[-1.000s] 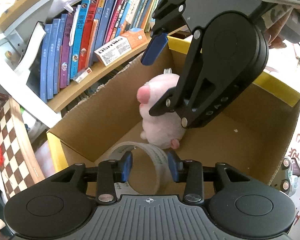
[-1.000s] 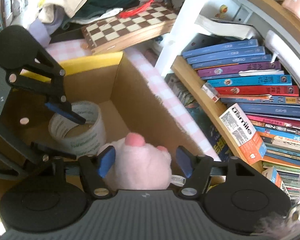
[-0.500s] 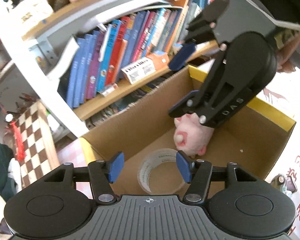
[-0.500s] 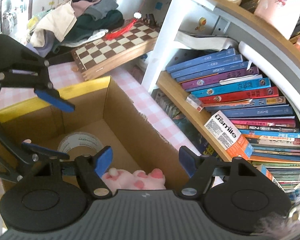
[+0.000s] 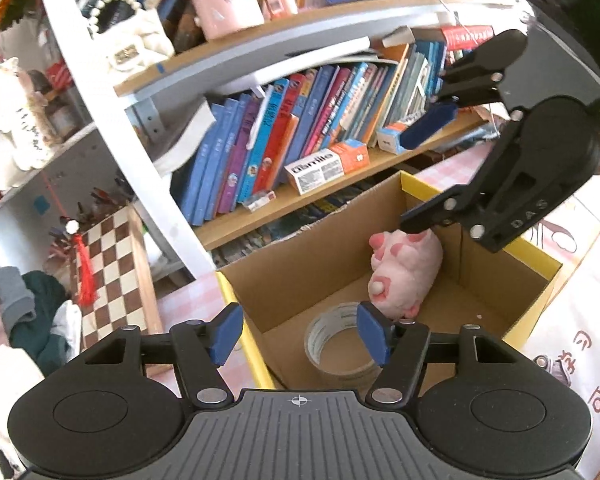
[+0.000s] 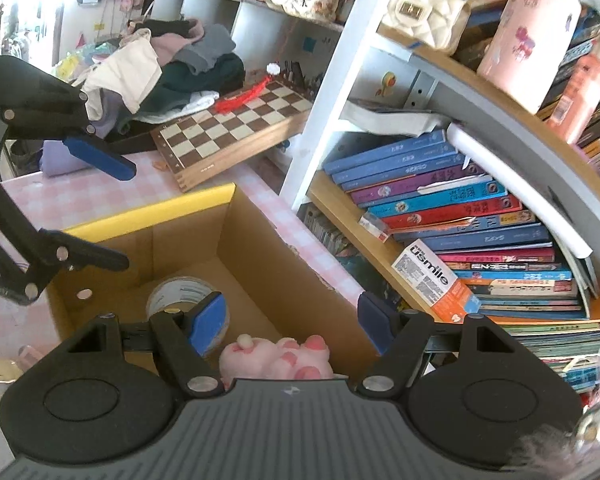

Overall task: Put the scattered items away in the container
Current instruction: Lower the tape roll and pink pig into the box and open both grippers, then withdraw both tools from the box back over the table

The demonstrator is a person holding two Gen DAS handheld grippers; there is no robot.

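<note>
An open cardboard box [image 5: 324, 248] with yellow-edged flaps stands on a pink checked cloth. Inside lie a pink plush toy [image 5: 406, 270] and a roll of clear tape [image 5: 336, 344]. Both show in the right wrist view: the plush [image 6: 278, 360], the tape [image 6: 180, 292], the box [image 6: 284, 264]. My left gripper [image 5: 298, 334] is open and empty, above the box's near corner. My right gripper [image 6: 290, 322] is open and empty, above the plush; it shows in the left wrist view [image 5: 424, 176] over the box's far side.
A bookshelf [image 5: 284, 148] full of upright books stands right behind the box, with a white-orange carton [image 5: 326, 164] on its ledge. A wooden chessboard [image 6: 236, 128] and a pile of clothes [image 6: 168, 68] lie beyond the box.
Both grippers have risen up out of the box and away from it. The left jaws have opened wider and let go of the tape roll. The plush lies released in the box.
</note>
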